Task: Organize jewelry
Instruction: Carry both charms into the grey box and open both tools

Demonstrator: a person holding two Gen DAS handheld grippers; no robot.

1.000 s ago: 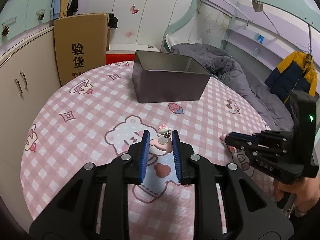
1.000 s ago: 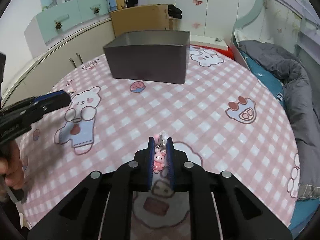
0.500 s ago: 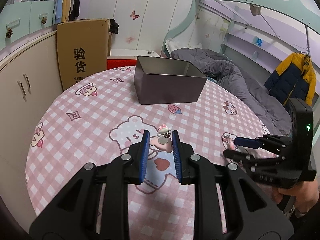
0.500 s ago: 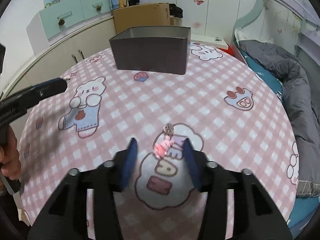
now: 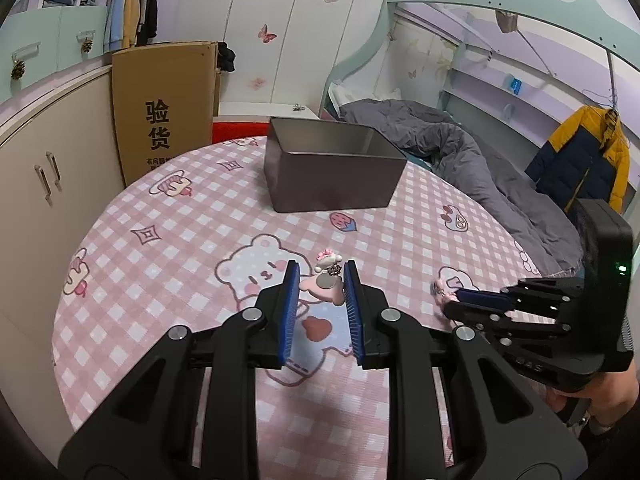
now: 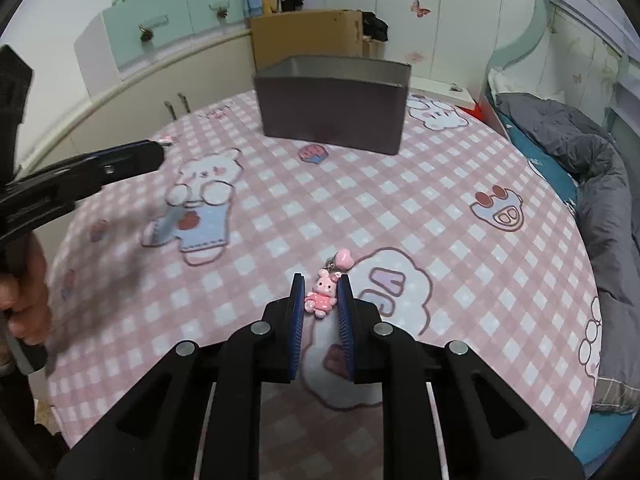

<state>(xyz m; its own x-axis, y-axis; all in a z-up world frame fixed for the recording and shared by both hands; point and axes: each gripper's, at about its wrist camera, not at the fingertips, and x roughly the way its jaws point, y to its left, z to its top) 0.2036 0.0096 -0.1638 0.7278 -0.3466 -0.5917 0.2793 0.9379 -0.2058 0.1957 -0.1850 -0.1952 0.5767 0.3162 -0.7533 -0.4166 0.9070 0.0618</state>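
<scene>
My left gripper (image 5: 320, 276) is shut on a pink charm with a silver disc and a small white figure (image 5: 326, 285), held above the round table. My right gripper (image 6: 320, 292) is shut on a pink bunny charm (image 6: 320, 298) with a pink heart (image 6: 344, 259) on its chain, held just above the tablecloth. The right gripper also shows in the left wrist view (image 5: 460, 298), and the left gripper shows in the right wrist view (image 6: 158, 151). An open grey metal box (image 5: 332, 176) stands at the far side of the table (image 6: 332, 108).
The round table has a pink checked cloth (image 5: 200, 232) with bear prints. A cardboard box (image 5: 164, 108) and cabinets (image 5: 40, 184) stand behind on the left. A bed with a grey duvet (image 5: 460, 160) lies on the right.
My right gripper opened, dropping the bunny charm onto the cloth, then closed on it again. My left gripper has kept its charm and risen slightly.
</scene>
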